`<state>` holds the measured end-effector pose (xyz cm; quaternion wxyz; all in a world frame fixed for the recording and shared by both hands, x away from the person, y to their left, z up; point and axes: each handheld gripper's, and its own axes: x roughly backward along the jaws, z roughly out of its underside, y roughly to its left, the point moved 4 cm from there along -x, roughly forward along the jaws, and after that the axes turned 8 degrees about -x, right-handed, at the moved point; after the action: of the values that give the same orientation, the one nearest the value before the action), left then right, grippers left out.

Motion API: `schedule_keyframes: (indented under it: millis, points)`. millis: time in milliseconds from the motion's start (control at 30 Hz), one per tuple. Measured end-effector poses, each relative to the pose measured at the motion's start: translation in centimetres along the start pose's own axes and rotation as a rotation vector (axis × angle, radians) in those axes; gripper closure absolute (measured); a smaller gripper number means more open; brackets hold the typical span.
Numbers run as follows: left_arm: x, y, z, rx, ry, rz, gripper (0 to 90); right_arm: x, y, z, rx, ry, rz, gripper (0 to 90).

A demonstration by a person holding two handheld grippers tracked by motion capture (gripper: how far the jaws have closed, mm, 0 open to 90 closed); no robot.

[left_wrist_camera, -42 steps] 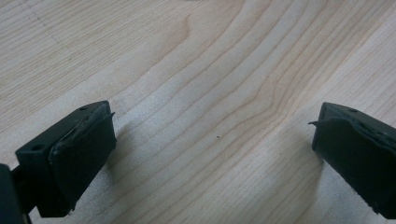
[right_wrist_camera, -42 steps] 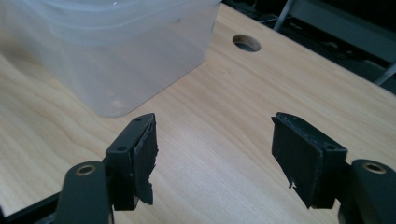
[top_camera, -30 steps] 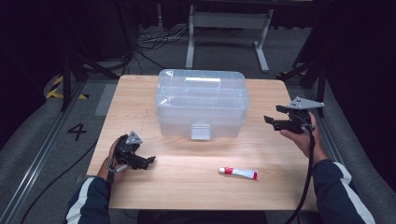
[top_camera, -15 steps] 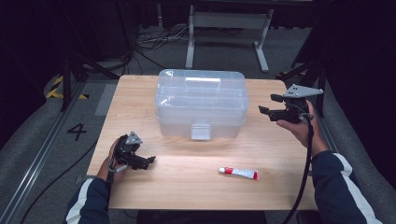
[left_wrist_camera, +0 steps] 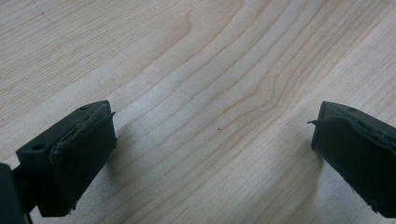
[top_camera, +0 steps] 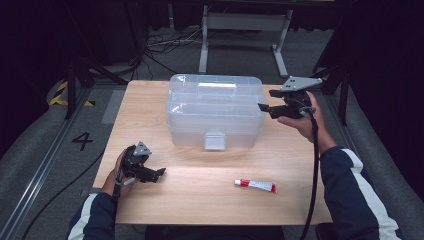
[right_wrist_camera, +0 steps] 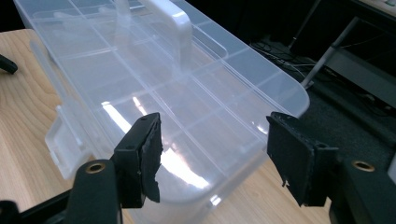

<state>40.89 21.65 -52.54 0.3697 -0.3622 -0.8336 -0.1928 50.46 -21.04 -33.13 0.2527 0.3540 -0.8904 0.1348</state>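
Right tool (top_camera: 265, 109) now nearer clear box (top_camera: 215, 107) — spread, empty — left tool (top_camera: 159, 174) spread too.

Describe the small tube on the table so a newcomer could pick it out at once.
Start at the wooden table and find the big clear plastic box at its middle. Come toward the person's edge from the box's front latch, slightly to the right: the tube lies flat there on bare wood. It is small, white with a red end, the one coloured item beside the box and the black right gripper.
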Motion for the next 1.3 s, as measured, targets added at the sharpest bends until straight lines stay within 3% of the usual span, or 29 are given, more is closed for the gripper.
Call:
schedule_keyframes:
  millis: [400,733,833,967,1033,1133,1200,1300]
  points:
    - [-0.1,0.5,-0.3,0.011,0.013,-0.009,1.8,-2.8,1.4,-2.6,0.030,0.043,-0.033,36.9]
    - [-1.7,1.5,-2.3,-0.005,0.046,-0.005,2.0,-4.9,2.3,-4.8,0.054,0.073,-0.029,39.6]
    - [-2.3,1.7,-3.0,-0.003,0.030,0.001,5.1,-5.6,2.7,-5.1,0.064,0.098,-0.036,39.6]
    - [-2.6,2.0,-3.9,-0.017,-0.005,-0.001,20.3,-6.4,3.1,-5.3,0.088,0.124,-0.021,40.0]
    - [-2.9,2.2,-4.5,-0.006,-0.022,-0.001,18.4,-7.0,3.4,-5.5,0.082,0.138,-0.016,42.5]
    - [-3.0,2.2,-5.2,-0.055,-0.040,-0.044,19.8,-7.7,3.6,-5.6,0.084,0.149,-0.003,45.5]
    - [-2.8,2.3,-6.0,-0.036,-0.060,-0.015,20.3,-8.0,3.6,-5.7,0.086,0.157,0.006,47.5]
    - [-2.1,2.8,-7.3,0.003,-0.143,-0.008,19.8,-8.4,3.4,-5.7,0.065,0.151,0.041,54.4]
